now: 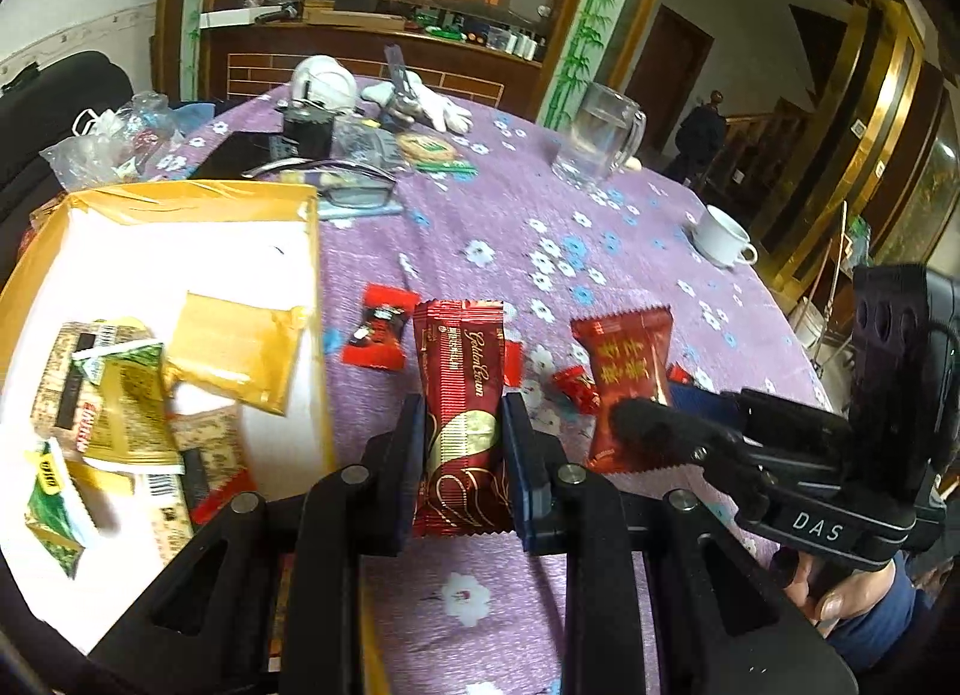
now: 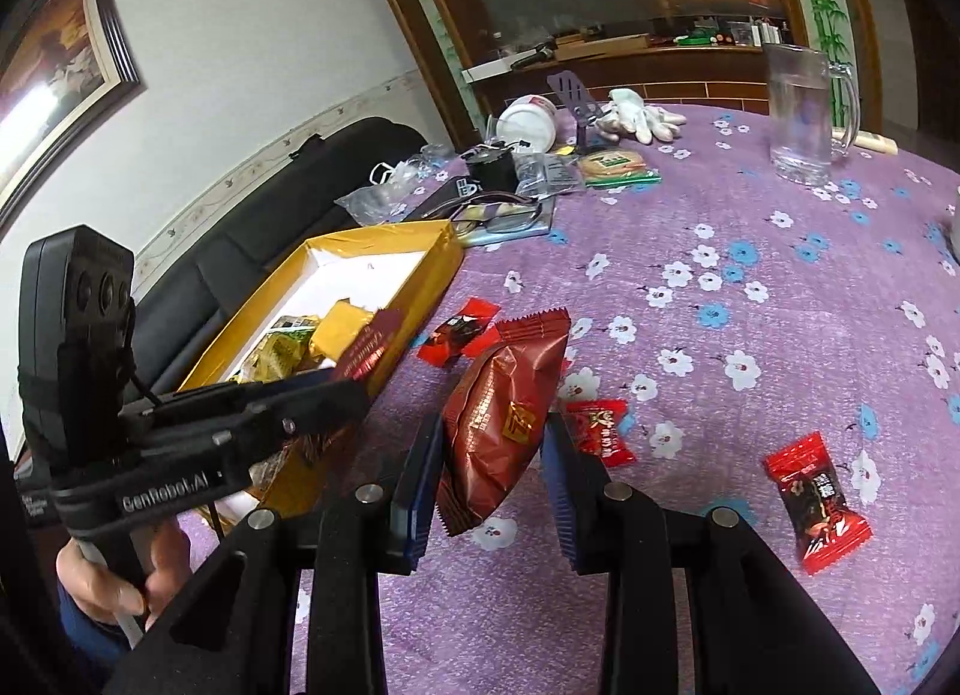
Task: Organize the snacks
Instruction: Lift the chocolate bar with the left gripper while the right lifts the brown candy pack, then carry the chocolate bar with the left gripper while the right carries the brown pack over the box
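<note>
My left gripper is shut on a long dark red Golden Crown wafer packet, held above the purple cloth just right of the yellow box. The box holds several green, yellow and patterned snack packets. My right gripper is shut on a dark red pillow-shaped snack pack, seen in the left wrist view too. Small red candies lie loose on the cloth. The yellow box also shows in the right wrist view.
The round table has a purple flowered cloth. A glass mug, a white cup, glasses, white gloves, a white tub and plastic bags stand at the back. A black sofa lies behind the box.
</note>
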### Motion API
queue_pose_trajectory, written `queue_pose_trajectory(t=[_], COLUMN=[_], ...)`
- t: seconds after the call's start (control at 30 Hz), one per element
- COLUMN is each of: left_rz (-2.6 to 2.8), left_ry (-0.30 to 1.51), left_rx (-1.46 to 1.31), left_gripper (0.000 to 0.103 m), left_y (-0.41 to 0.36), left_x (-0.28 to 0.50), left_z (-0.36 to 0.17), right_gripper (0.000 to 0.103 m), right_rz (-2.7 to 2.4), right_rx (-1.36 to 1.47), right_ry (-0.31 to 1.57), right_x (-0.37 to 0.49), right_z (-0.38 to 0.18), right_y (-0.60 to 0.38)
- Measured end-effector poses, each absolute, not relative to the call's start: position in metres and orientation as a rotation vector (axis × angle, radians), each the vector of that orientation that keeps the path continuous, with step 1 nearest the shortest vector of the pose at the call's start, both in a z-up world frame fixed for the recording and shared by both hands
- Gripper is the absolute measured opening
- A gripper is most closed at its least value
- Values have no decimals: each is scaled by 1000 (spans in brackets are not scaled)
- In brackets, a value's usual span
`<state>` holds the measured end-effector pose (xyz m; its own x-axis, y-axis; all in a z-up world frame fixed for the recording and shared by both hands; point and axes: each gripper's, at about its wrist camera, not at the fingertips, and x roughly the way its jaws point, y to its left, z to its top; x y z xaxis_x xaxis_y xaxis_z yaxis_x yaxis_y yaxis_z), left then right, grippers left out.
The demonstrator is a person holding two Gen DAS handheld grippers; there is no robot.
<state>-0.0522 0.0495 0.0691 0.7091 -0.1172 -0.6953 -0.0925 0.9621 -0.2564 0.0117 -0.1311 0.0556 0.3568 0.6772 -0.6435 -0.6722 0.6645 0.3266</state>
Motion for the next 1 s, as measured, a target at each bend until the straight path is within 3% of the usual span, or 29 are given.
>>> queue_pose_trajectory(t=[0.47, 1.0], left_rz=[88, 242], left_ry=[729, 703], left_rx=[-355, -427], left_gripper=[23, 23], left_y=[107, 173], left_x=[-73, -104], left_z=[77, 67], right_gripper=[33, 33], right_rz=[958, 1163], right_rx=[12, -81], right_ry=[878, 909], right_x=[-10, -78], right_z=[68, 72], right_y=[-106, -6])
